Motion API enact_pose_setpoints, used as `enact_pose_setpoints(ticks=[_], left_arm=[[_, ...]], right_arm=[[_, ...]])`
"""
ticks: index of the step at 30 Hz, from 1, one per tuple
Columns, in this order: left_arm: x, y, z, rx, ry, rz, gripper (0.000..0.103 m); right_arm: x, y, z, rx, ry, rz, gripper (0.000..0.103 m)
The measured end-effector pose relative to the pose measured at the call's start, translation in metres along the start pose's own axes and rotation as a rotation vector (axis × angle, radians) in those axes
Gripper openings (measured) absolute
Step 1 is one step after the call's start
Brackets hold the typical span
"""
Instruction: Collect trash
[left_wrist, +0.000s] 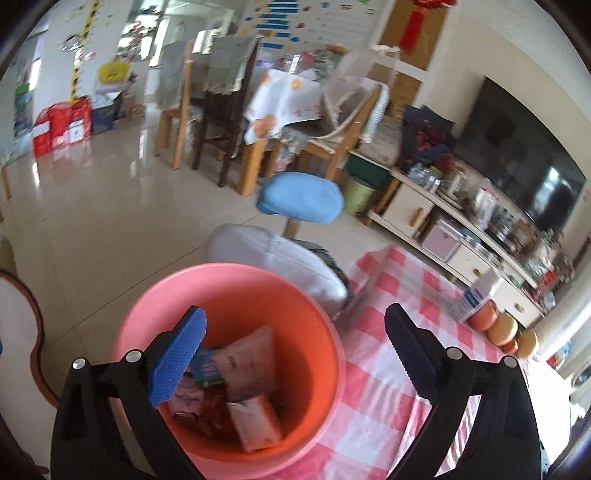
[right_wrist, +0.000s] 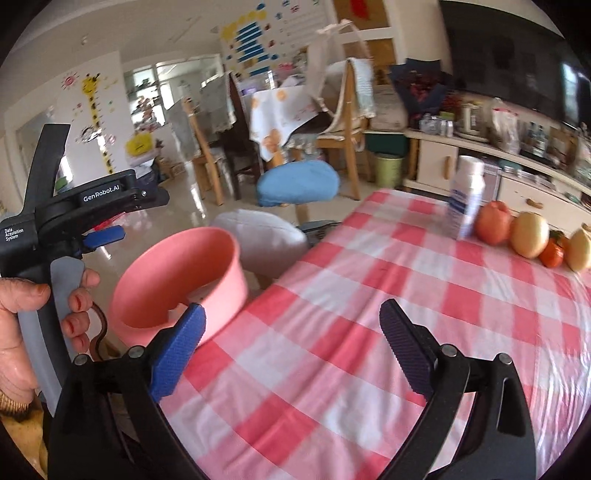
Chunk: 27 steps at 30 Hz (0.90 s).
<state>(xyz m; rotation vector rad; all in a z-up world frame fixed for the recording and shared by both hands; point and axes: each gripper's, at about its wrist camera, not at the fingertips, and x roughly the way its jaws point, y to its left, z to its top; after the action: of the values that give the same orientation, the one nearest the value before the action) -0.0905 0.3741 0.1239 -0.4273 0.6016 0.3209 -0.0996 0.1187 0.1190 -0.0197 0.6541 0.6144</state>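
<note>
A pink round bin (left_wrist: 236, 291) stands at the left edge of the red-and-white checked table (left_wrist: 388, 373). Inside it lie several wrappers and packets (left_wrist: 251, 369). My left gripper (left_wrist: 295, 354) is open and empty, hovering over the bin's mouth. In the right wrist view the bin (right_wrist: 221, 280) is at the left and my right gripper (right_wrist: 291, 350) is open and empty above the checked cloth (right_wrist: 369, 332). The left gripper's body (right_wrist: 74, 206), held in a hand, shows beside the bin.
A white and blue bottle (right_wrist: 466, 197) and several fruits (right_wrist: 528, 232) stand at the table's far right. A blue-cushioned stool (right_wrist: 297, 182) and a white cushion (right_wrist: 262, 236) are beyond the table. Chairs, a TV cabinet and a green bin stand further back.
</note>
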Motion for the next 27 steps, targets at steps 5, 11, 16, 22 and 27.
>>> enact_pose_setpoints(ticks=[5,11,16,22,27], left_arm=[[-0.008,-0.043,-0.005,0.087,-0.012,-0.029,0.096],[-0.017,-0.085,-0.014,0.145,-0.021,-0.058,0.096],[-0.022,-0.119,-0.021,0.191,-0.023,-0.069,0.096],[-0.031,-0.155,-0.028,0.239,-0.036,-0.091,0.096],[-0.039,-0.181,-0.035,0.281,-0.058,-0.107,0.096]], right_arm=[[-0.026,-0.024,-0.011,-0.001,-0.024,-0.051,0.096],[-0.058,-0.049,-0.013,0.021,-0.060,-0.111,0.099],[-0.078,-0.068,-0.015,0.063,-0.081,-0.155,0.099],[-0.098,-0.086,-0.019,0.095,-0.106,-0.202,0.099],[-0.109,-0.099,-0.022,0.087,-0.105,-0.252,0.099]])
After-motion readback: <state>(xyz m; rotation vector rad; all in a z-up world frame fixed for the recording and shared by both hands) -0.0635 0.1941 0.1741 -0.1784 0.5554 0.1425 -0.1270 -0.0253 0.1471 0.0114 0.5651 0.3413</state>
